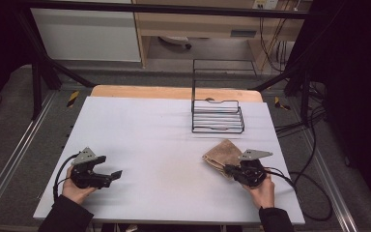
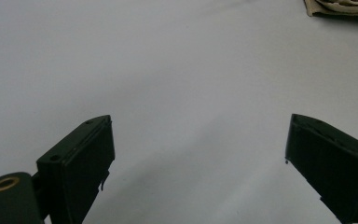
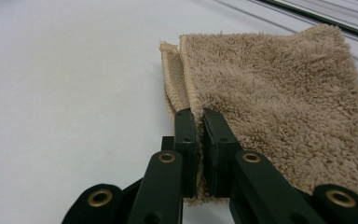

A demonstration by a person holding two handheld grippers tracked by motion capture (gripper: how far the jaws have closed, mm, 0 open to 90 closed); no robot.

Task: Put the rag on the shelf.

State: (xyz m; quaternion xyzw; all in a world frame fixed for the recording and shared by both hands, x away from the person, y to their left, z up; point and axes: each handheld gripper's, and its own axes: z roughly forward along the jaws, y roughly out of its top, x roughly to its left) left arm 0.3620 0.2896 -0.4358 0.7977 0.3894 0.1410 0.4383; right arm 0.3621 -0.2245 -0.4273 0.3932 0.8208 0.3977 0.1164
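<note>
From the high view we count one folded beige towel (image 1: 223,153) near the table's (image 1: 154,135) right edge, one black wire rack (image 1: 217,116) toward the far edge, and two grippers; the right gripper (image 1: 230,169) bites the towel's near edge, the left gripper (image 1: 117,173) sits idle by the near left corner. In the left gripper view its jaws stand spread over bare tabletop. In the right gripper view the jaws pinch one folded edge; we judge the thin bite could slip, letting the layers fan apart.
</note>
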